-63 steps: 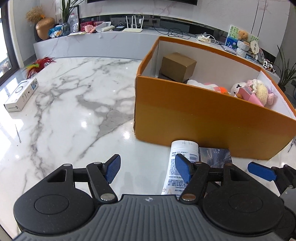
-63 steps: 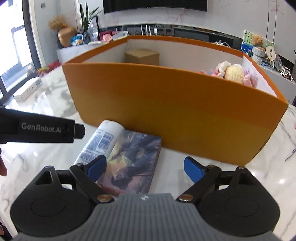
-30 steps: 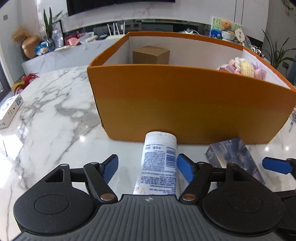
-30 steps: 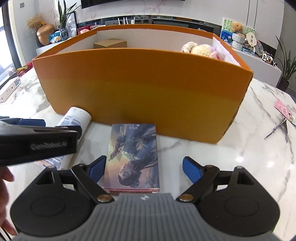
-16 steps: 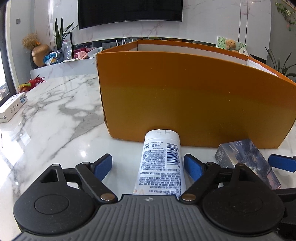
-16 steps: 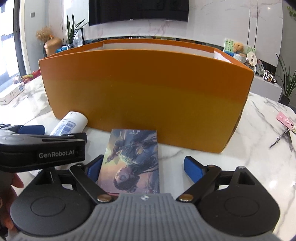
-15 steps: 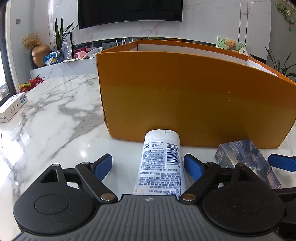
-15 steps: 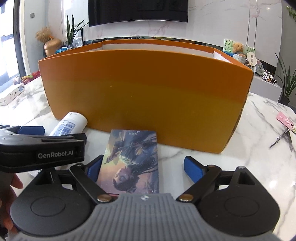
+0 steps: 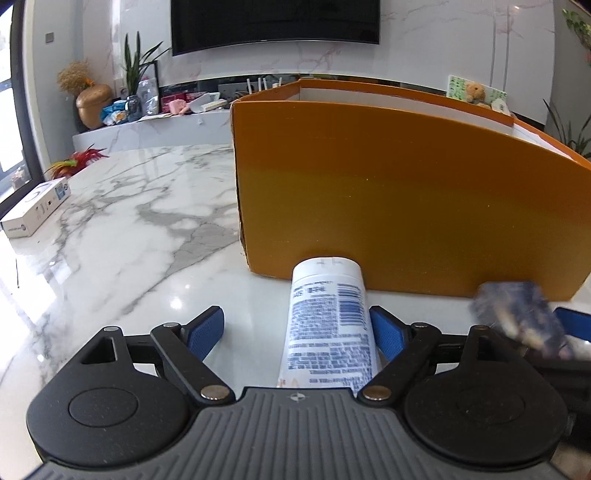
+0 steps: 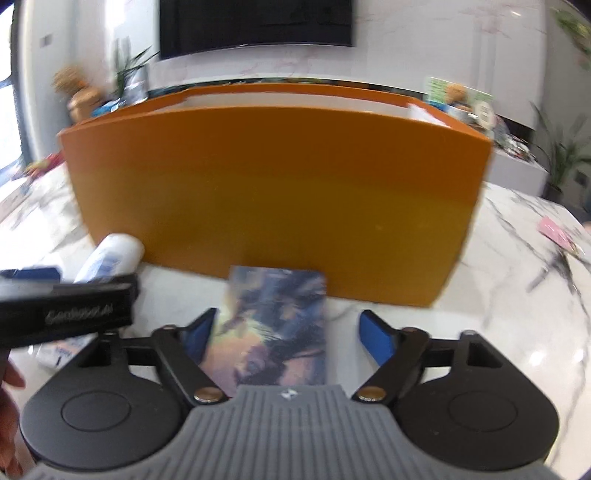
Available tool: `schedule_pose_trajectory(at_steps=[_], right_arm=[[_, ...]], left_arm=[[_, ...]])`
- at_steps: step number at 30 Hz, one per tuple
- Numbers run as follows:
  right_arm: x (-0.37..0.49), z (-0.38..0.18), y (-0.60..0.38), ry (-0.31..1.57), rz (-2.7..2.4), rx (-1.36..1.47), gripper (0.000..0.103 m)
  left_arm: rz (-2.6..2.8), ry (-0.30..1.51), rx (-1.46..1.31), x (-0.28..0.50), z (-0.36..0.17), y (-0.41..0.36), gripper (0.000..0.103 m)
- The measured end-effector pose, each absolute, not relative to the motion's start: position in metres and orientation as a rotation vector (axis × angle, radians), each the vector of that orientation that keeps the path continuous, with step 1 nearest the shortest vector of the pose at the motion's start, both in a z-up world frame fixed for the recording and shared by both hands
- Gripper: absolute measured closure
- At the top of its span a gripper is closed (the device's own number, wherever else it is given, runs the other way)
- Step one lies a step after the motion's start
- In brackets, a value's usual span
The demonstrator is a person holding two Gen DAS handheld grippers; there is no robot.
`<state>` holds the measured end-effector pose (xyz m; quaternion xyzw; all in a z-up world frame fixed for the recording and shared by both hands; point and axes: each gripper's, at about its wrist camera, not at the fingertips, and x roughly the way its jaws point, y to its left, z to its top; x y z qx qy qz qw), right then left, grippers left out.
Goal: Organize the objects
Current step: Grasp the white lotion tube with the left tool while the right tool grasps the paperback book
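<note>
In the left wrist view we see the left gripper [image 9: 297, 330] low over the marble table [image 9: 122, 236], its blue pads spread wide; between them lies a white tube [image 9: 327, 325] with printed text and a barcode, flat on the table, its far end up against the base of the orange box [image 9: 388, 192]; the tube sits closer to the right pad [image 9: 386, 334] than to the left one, and we cannot tell whether that pad touches it; the jaws are not closed on it. To the right, a blurred book [image 9: 517, 317] shows near the foot of the box wall. Far left on the table sits a small white carton [image 9: 37, 212]; a dark screen [image 9: 275, 22] hangs on the back wall.

In the right wrist view, which is blurred, we see the right gripper [image 10: 284, 332] with its pads wide apart; the book [image 10: 273, 325], cover up, lies between them, nearer the left pad [image 10: 199, 336], its far edge close to the orange box [image 10: 277, 184]; whether the left pad touches it we cannot tell; nothing is gripped. The white tube [image 10: 110, 258] lies to the left by the box, partly hidden behind the black body of the left gripper [image 10: 66, 308].
</note>
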<state>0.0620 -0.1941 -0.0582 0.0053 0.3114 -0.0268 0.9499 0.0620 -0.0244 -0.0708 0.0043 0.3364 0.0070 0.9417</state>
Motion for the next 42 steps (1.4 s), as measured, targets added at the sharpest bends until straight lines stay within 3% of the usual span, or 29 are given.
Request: schedule_pose_trajectory(at_steps=[1, 18, 21, 23, 42], right_arm=[[0.063, -0.058, -0.194, 0.63, -0.094, 0.015, 0.036], [0.066, -0.058, -0.196, 0.628, -0.131, 0.028, 0.035], [0.066, -0.059, -0.196, 0.628, -0.133, 0.027, 0.036], [0.065, -0.058, -0.196, 0.628, -0.133, 0.025, 0.042], [0.057, -0.053, -0.195, 0.651, -0.095, 0.021, 0.043]], left_arm=[[0.013, 0.686, 0.009, 0.062, -0.071, -0.024, 0.003], [-0.078, 0.684, 0.035, 0.061, -0.072, -0.03, 0.005], [-0.114, 0.67, 0.049, 0.058, -0.071, -0.034, 0.025], [-0.149, 0.658, 0.066, 0.056, -0.069, -0.038, 0.051], [-0.193, 0.666, 0.112, 0.055, -0.064, -0.049, 0.052]])
